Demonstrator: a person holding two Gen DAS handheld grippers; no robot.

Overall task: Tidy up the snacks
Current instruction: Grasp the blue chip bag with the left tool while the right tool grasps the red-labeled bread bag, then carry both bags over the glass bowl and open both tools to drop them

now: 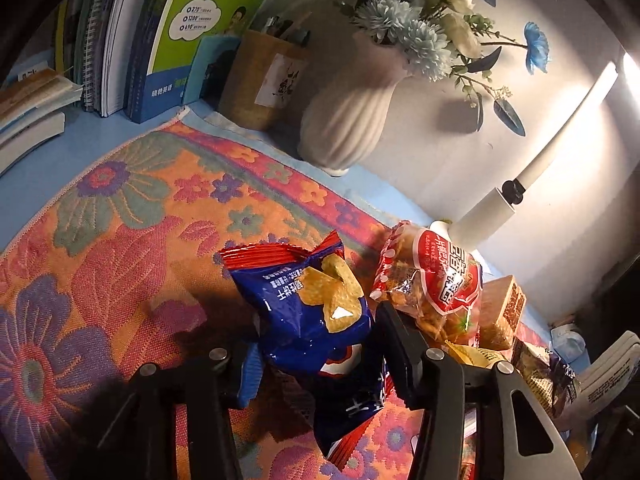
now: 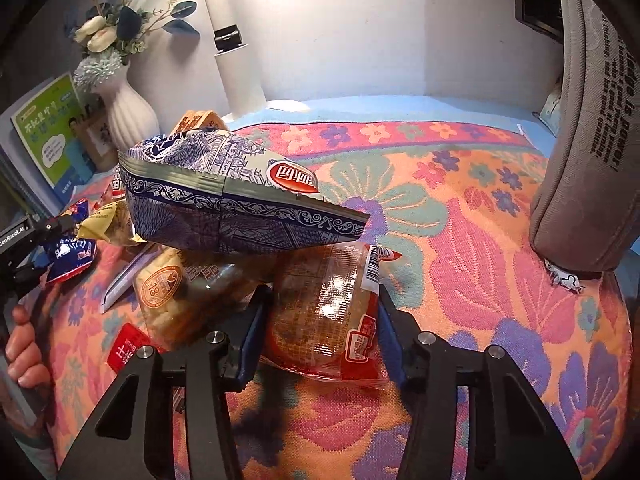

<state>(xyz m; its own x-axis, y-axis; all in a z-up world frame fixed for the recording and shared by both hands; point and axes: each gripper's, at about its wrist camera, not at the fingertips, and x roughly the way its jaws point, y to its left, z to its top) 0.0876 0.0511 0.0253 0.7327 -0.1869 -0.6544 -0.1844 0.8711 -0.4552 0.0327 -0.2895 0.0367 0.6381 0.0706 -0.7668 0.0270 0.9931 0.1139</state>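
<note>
the right gripper (image 2: 320, 322) has its fingers (image 2: 252, 332) pressed on both sides of a clear-wrapped round pastry with red label (image 2: 324, 312), which lies on the flowered cloth (image 2: 460, 240) covering the surface. the left gripper (image 1: 316, 344) has its fingers (image 1: 396, 344) closed on a blue chip bag (image 1: 308, 304), whose crimped red top points away from the camera. just beyond the pastry sits a clear bag of pale puffed snacks (image 2: 176, 300), and a blue-and-white patterned bag (image 2: 224, 196) rests on top of the pile. right of the chip bag stand a red-and-clear snack bag (image 1: 436, 280) and a tan wafer pack (image 1: 504, 308). farther back are a white ribbed vase (image 1: 348, 116) with blue and white flowers, a brown pen holder (image 1: 264, 80), upright books (image 1: 152, 32) and a lit white lamp (image 1: 560, 128). a grey pouch (image 2: 580, 140) stands at the far right.
</note>
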